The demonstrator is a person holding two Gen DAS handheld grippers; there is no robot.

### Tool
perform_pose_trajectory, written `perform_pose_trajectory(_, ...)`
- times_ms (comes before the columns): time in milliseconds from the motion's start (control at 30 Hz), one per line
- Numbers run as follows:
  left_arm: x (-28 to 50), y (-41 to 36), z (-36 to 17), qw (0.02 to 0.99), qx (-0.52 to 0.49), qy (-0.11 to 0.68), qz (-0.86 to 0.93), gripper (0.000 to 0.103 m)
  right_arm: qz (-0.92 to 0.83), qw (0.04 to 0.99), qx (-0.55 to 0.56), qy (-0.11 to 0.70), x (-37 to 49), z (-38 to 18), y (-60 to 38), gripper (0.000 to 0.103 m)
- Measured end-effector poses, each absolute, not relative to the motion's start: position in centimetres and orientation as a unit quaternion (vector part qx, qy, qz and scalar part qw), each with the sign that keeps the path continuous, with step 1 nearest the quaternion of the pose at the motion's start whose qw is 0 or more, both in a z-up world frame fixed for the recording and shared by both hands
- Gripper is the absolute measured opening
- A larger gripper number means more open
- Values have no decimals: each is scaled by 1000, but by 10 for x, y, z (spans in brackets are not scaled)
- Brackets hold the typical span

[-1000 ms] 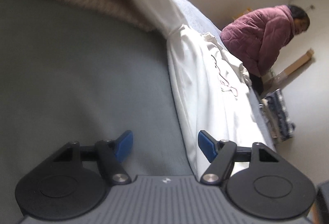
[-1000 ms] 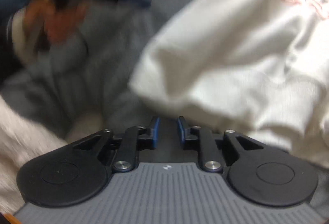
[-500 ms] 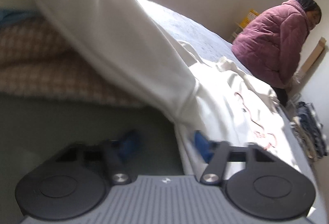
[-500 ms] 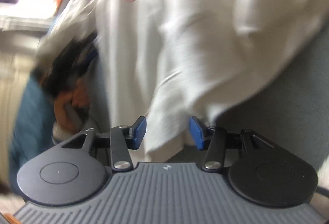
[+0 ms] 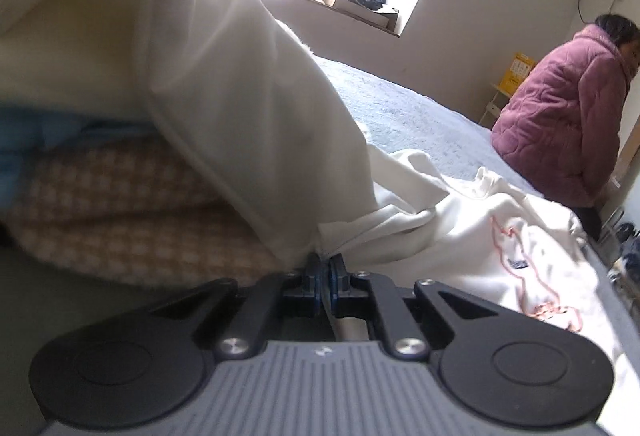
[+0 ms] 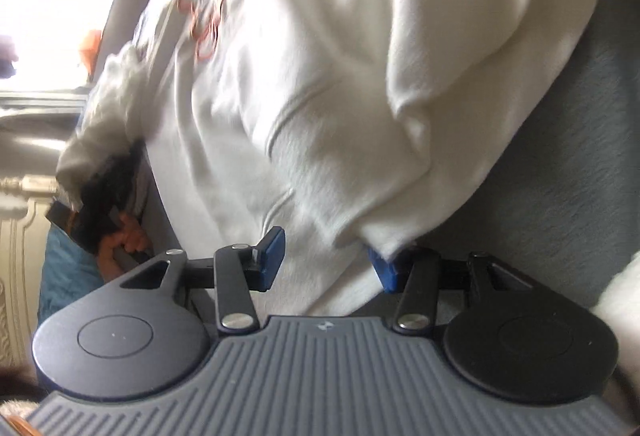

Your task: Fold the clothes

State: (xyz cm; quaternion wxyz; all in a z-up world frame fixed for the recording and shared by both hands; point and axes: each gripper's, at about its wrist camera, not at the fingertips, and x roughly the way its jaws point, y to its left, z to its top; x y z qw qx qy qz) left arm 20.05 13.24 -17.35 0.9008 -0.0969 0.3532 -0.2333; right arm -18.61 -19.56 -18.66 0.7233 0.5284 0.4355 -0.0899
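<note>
A cream sweatshirt (image 5: 248,107) with a pink-orange print sprawls over the grey bed (image 5: 416,115), filling the centre and left of the left wrist view. The left gripper (image 5: 325,268) at lower centre is clamped on a fold of it. In the right wrist view the right gripper (image 6: 326,264) stands spread wide, its blue pads (image 6: 272,256) straddling the garment's hem. A person in a mauve jacket (image 5: 560,123) stands at the right edge

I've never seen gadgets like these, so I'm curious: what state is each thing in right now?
Left gripper: fingers shut on the white sweatshirt's edge.
Right gripper: fingers open, fabric between them.
White sweatshirt: unfolded, rumpled, partly lifted.
Checked cloth: lying under the sweatshirt.
</note>
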Motion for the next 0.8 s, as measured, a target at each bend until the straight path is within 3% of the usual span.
perform_pose_trajectory(133,194,133,-170,895,-88,371,-234,20,-98,726,514,445,-196,-183,-208,46)
perform_pose_trajectory(233,181,139,-161,890,-87,383,-232,58,-91,725,512,453,-196,-177,-209,46)
perform_pose_trajectory(267,176,141,-157,888,-86,387,-232,61,-88,724,511,455,-196,-176,-210,46)
perform_pose_trajectory(467,126,158,-137,876,-65,413,-241,64,-73,738,493,454,-206,-146,-223,46)
perform_pose_trajectory(633,65,146,-131,854,-33,430,-290,68,-141,804,442,371,-234,-100,-284,53)
perform_pose_trajectory(800,7,114,-141,832,16,442,-335,68,-189,775,482,362,-236,-136,-350,60)
